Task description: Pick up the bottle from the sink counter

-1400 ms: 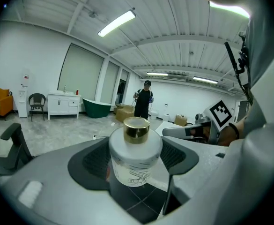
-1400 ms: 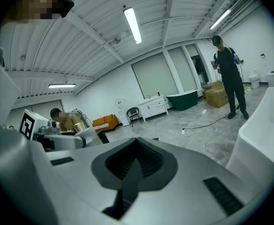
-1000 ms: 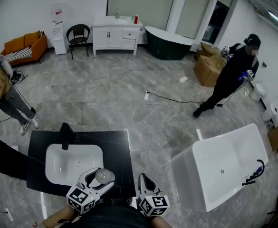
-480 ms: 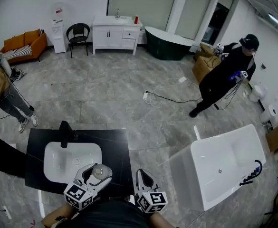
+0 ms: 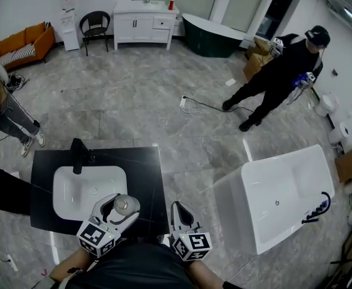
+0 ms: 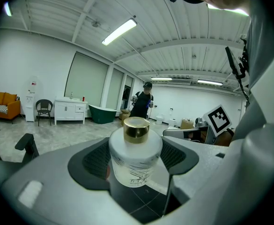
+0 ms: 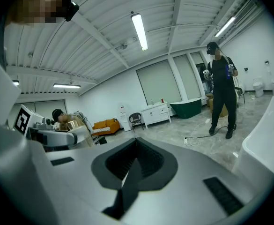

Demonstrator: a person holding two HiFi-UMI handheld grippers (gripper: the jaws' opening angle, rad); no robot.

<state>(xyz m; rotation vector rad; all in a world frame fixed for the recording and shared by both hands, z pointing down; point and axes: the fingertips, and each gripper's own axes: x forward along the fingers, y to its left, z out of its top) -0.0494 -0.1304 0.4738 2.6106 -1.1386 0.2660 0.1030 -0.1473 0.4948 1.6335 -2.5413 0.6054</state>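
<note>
Grip noted: your left claw pinches the white round gold-capped bottle at mid-body (upright, likely against tipping); right claw pressed together, idle.

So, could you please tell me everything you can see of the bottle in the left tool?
The bottle is short and round, with a frosted white body, perhaps glass, a shiny gold cap and a dark line drawing low on its front. It stands upright between the left tool's jaws, whose dark pads press its sides. It is above the front of the black counter, right of the white basin; whether its base rests there, I cannot tell.
</note>
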